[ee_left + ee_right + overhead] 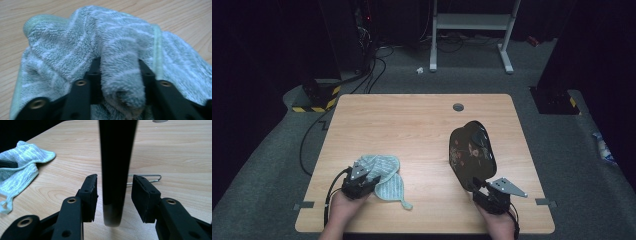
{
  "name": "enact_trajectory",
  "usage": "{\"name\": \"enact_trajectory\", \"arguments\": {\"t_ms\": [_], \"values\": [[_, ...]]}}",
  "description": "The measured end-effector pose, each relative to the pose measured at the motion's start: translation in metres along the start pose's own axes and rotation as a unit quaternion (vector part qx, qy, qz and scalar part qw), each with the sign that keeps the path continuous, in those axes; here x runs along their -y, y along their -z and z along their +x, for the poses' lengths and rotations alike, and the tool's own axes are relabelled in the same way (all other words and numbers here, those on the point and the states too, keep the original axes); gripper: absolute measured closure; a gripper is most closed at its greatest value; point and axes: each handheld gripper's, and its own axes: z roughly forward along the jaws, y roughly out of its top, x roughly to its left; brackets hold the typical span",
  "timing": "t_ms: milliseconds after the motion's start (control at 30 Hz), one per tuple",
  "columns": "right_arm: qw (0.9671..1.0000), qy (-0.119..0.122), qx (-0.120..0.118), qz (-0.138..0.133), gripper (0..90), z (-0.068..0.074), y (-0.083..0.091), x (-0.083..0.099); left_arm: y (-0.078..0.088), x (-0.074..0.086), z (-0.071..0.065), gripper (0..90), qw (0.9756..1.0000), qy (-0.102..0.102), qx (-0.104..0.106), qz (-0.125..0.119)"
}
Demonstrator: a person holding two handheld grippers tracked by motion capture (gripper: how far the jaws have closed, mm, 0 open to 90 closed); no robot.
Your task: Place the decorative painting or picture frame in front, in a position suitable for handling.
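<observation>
Item: my left gripper [368, 183] pinching towel [120, 70] fold at seven o'clock — right gripper [478, 189] jaws loose around upright tray [472, 155] — next, lift cloth to wipe it.

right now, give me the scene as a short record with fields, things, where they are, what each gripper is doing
surface: light wooden table
cloth: pale green striped terry towel, crumpled at the near left
left gripper: fingers closed on a fold of the towel
dish: dark lacquered oval tray with a floral pattern, tilted up on edge at the near right
right gripper: fingers either side of the tray's rim, gaps visible at both pads
other: wire clip lying on the table beyond the right gripper
</observation>
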Motion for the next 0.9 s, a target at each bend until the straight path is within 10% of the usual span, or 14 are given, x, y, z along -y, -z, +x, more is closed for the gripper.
{"name": "enact_trajectory", "arguments": {"t_ms": [167,433,567,733,833,900], "values": [[1.0000,0.001,0.003,-0.001,55.7,-0.002,0.001,0.000,0.001,0.000,-0.007,76.4,0.9998,-0.019,-0.010,-0.006],[1.0000,0.001,0.005,-0.007,55.7,-0.005,0.005,-0.001,0.022,-0.007,-0.005,78.1,0.9928,0.024,0.030,-0.113],[1.0000,0.002,0.005,-0.008,55.4,-0.007,0.004,-0.001,0.024,-0.009,-0.004,78.0,0.9912,0.034,0.021,-0.126],[0.9999,0.002,0.004,-0.009,55.5,-0.007,0.005,-0.001,0.032,-0.017,-0.007,78.0,0.9778,0.076,0.085,-0.176],[0.9999,0.002,0.003,-0.010,55.4,-0.005,0.006,-0.001,0.043,-0.027,-0.013,78.0,0.9801,0.053,0.035,-0.188],[0.9999,0.003,0.002,-0.013,55.4,-0.004,0.006,-0.002,0.055,-0.029,-0.005,78.0,0.9768,0.052,-0.007,-0.207]]}}
